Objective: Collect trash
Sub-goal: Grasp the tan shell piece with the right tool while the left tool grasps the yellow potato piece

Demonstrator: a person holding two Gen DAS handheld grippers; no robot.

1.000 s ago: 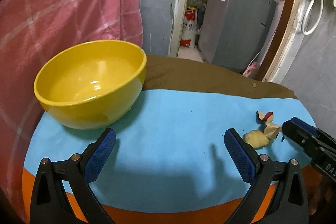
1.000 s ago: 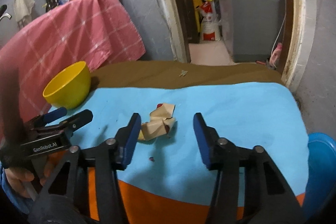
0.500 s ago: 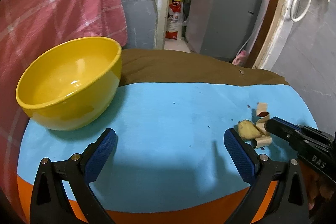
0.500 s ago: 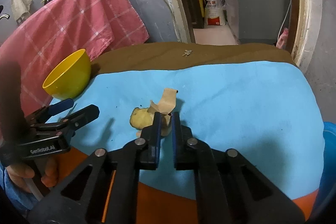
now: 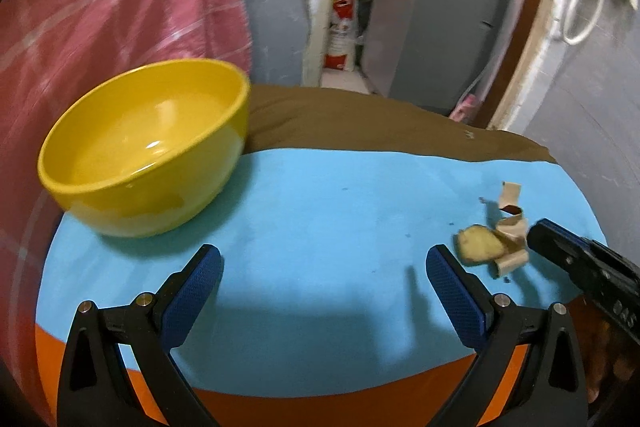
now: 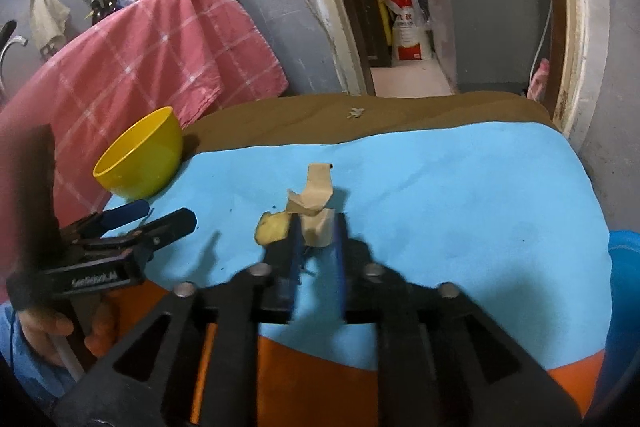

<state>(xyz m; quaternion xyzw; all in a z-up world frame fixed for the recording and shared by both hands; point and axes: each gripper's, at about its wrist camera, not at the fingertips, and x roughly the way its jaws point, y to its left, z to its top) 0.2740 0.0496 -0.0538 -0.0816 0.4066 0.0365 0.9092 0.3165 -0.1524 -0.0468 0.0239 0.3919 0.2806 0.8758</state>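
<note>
Our right gripper (image 6: 316, 247) has its jaws nearly closed on the paper scrap (image 6: 316, 227), w/ the yellowish lump (image 6: 272, 229) just outside the left jaw. Left gripper (image 5: 320, 279) hangs wide open, empty; the yellow bowl (image 5: 148, 155) beyond its left jaw prob. takes the trash.

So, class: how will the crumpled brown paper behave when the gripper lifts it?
The crumpled brown paper looks thin and curled, so probably light and floppy. The right gripper pinches only its lower fold, so the upper strip may sag. The yellowish lump beside it will probably stay behind.
</note>
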